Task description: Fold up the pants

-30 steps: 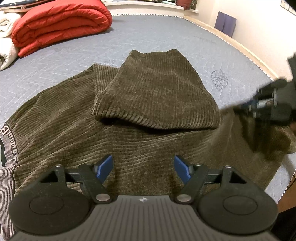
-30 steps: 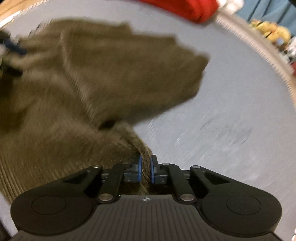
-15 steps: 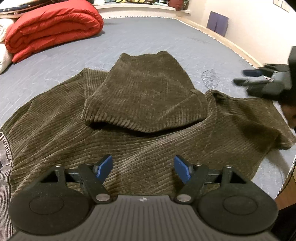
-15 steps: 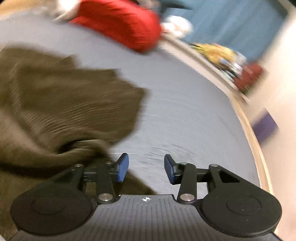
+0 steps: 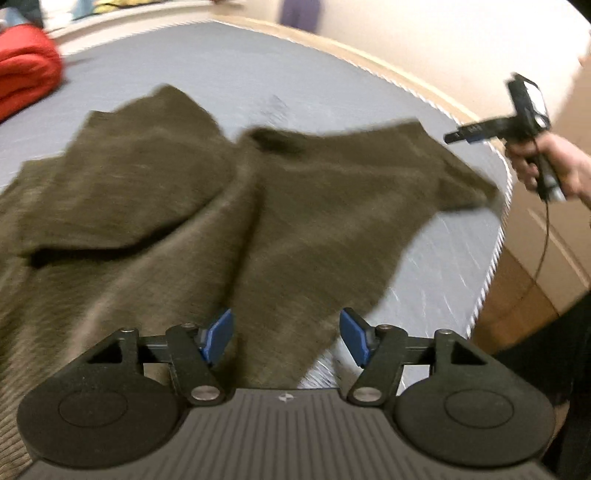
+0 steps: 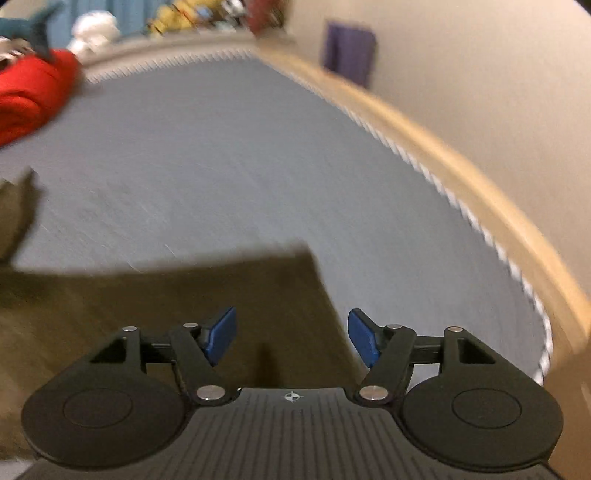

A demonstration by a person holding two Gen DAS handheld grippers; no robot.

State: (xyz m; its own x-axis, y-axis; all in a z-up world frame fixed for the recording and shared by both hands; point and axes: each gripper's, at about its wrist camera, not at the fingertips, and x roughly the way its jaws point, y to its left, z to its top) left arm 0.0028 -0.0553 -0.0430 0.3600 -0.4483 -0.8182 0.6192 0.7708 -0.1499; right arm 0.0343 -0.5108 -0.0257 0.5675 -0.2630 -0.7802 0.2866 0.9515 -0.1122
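Note:
Dark olive corduroy pants [image 5: 229, 221] lie spread on the grey bed, one leg folded back at the left, the other leg stretched toward the right edge. My left gripper [image 5: 286, 338] is open and empty just above the near edge of the pants. My right gripper [image 6: 291, 338] is open and empty, hovering over the end of the stretched leg [image 6: 184, 295]. It also shows in the left wrist view [image 5: 465, 137], held in a hand off the bed's right edge, clear of the cloth.
The grey mattress [image 6: 240, 166] has a wooden frame edge [image 6: 480, 177] along the right, with a wall behind. A red folded duvet [image 5: 22, 74] lies at the far left. Soft toys [image 6: 92, 33] sit at the bed head.
The right gripper opened, let go of the pant leg and pulled back off the bed's right edge. The leg now lies flat. The left gripper swung right, still open.

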